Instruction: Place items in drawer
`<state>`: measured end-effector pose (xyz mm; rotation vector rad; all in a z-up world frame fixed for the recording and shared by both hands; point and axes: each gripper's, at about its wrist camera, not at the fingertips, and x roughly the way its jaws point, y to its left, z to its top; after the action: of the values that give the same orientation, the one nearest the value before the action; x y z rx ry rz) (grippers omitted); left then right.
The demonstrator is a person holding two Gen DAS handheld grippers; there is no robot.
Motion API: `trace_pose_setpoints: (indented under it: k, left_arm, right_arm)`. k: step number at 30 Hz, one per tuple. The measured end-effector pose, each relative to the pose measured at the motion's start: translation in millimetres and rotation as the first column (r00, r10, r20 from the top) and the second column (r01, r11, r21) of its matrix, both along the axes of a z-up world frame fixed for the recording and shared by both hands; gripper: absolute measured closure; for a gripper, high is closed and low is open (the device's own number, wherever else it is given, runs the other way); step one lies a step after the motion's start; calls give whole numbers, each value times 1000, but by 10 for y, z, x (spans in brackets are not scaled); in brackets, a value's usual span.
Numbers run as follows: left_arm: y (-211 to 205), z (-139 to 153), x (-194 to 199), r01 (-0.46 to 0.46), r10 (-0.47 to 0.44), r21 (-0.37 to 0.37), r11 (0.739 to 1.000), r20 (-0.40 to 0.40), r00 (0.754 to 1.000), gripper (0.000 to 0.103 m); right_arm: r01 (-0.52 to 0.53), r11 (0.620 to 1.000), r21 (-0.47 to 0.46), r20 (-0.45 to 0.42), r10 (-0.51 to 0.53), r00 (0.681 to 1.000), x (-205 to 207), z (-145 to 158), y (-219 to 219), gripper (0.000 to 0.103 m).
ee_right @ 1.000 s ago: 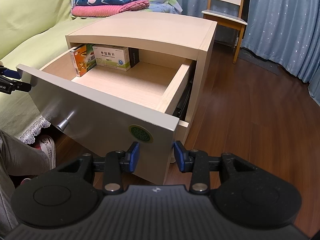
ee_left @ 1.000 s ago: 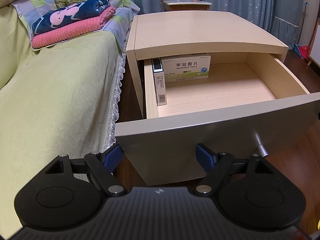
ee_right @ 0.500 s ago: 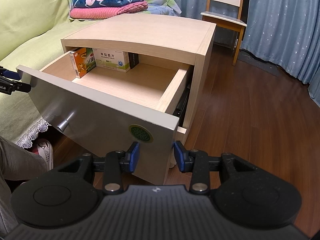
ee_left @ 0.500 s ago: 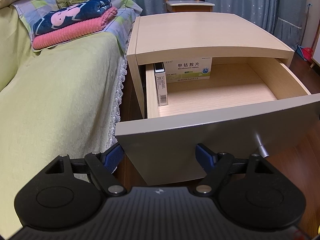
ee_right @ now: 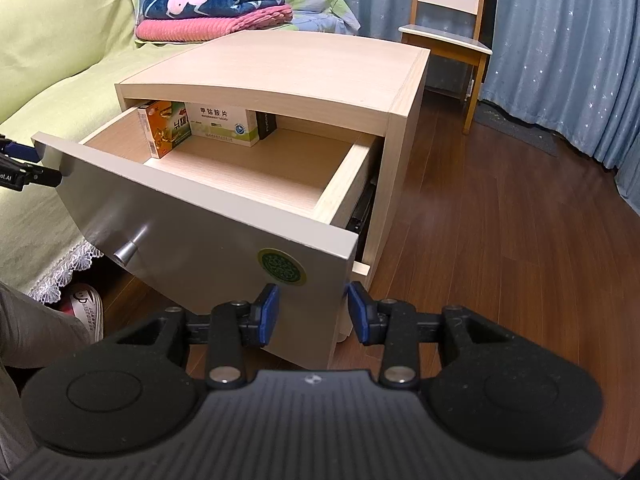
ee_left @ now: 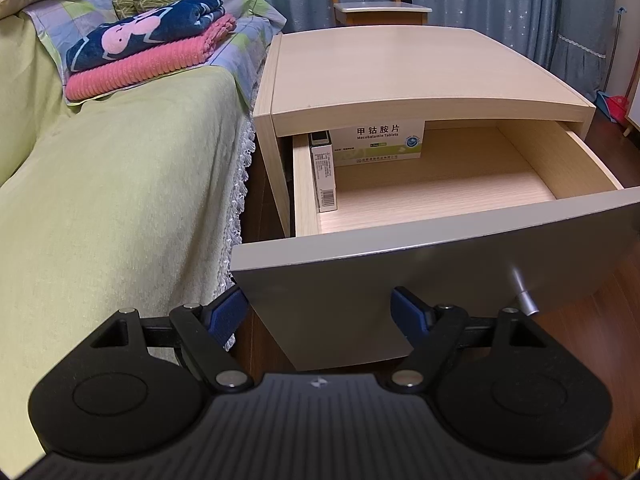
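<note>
At the bottom of the left wrist view the left gripper [ee_left: 320,312] has its blue-padded fingers [ee_left: 408,310] spread wide with nothing between them, held just in front of the grey drawer front [ee_left: 400,276]. The right gripper [ee_right: 312,308], bottom centre of its own view, is parted less widely and also carries nothing; its fingers [ee_right: 268,312] straddle the front's lower right corner without visibly gripping it.

Beyond the fingers, the drawer [ee_right: 256,176] stands pulled well out of the bedside cabinet [ee_left: 400,64], its metal knob [ee_right: 126,254] at the lower left of the right view. The task's things already lie inside — an orange box [ee_right: 166,128] on edge against the left wall, a white and green medicine box [ee_right: 224,124] upright along the back, and a dark box [ee_right: 266,124] tucked just beside that. Pushed into the back left corner, they probably leave the rest of the floor free and clear the cabinet top when the drawer slides.

With both grippers empty and level with the front panel, this fits either a pause between items or the items being all in with only closing left; the pictures do not settle which.

To the left of both views runs a bed [ee_left: 100,180] with folded blankets [ee_left: 148,48]; a chair [ee_right: 448,36] stands at the upper right.
</note>
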<state>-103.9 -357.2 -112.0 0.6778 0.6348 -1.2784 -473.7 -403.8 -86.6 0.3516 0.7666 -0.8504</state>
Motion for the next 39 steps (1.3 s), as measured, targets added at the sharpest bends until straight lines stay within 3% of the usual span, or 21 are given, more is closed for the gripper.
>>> trace_pose_setpoints:
  k: [39]
  left_arm:
    - [-203,-19,44,-9,10,-12,1000,14,1000,25]
  right_arm:
    - [12,1000,-14,0,-12,1000,67,-19,-239,69]
